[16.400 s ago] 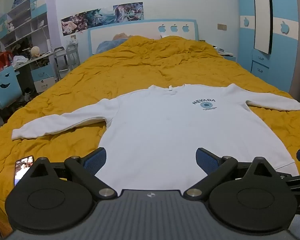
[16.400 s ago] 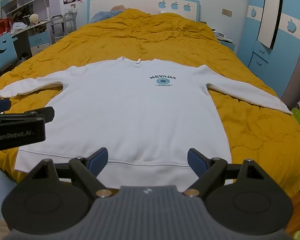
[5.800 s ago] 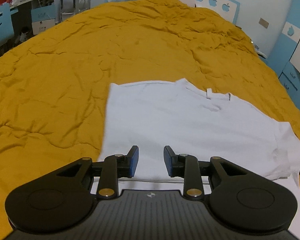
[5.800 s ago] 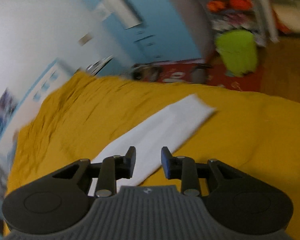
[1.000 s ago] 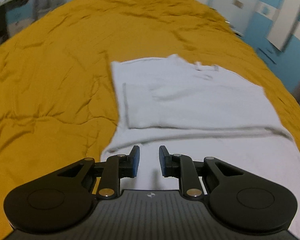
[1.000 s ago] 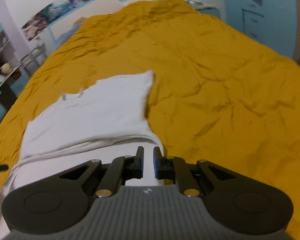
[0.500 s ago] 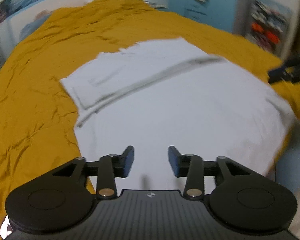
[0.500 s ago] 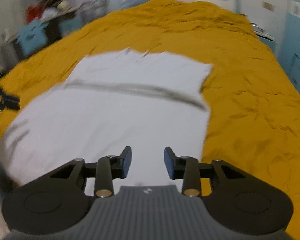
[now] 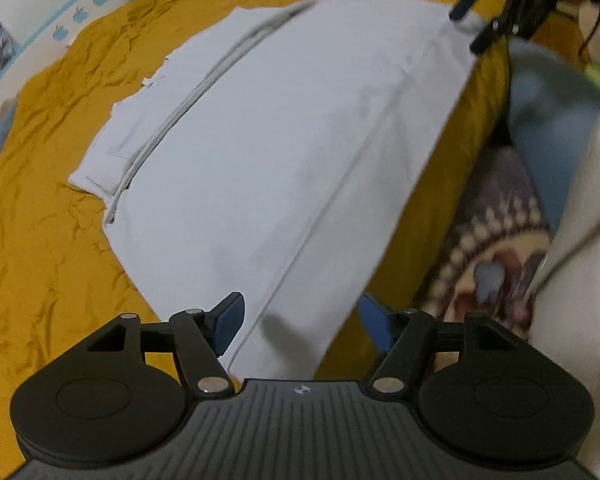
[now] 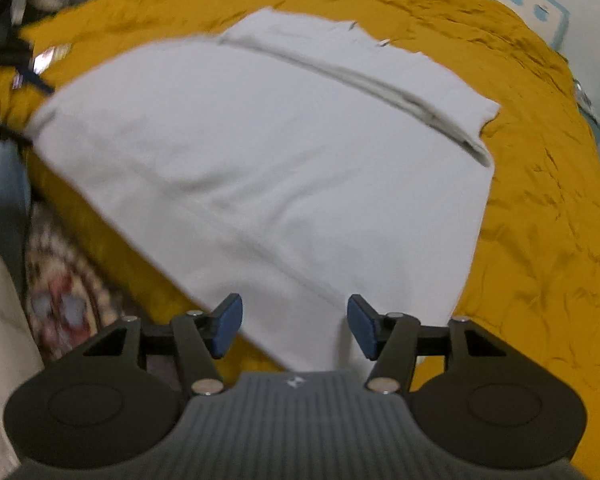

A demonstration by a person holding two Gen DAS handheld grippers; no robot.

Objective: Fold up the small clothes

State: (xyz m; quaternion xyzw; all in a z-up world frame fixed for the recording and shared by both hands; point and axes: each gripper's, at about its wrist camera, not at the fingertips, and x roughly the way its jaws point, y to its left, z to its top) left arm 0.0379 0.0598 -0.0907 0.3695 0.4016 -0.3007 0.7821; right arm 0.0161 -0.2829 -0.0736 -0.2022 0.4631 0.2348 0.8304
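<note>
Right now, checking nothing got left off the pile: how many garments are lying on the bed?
1: a white sweatshirt lies on the yellow bedspread, its lower edge reaching the bed's near edge, between both open tools. Anything beneath it would be hidden.

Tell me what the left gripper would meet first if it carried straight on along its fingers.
Most likely the near hem corner of the white sweatshirt, which lies between the opening, empty jaws of the left gripper, with the yellow bedspread under it. Depth is uncertain.
</note>
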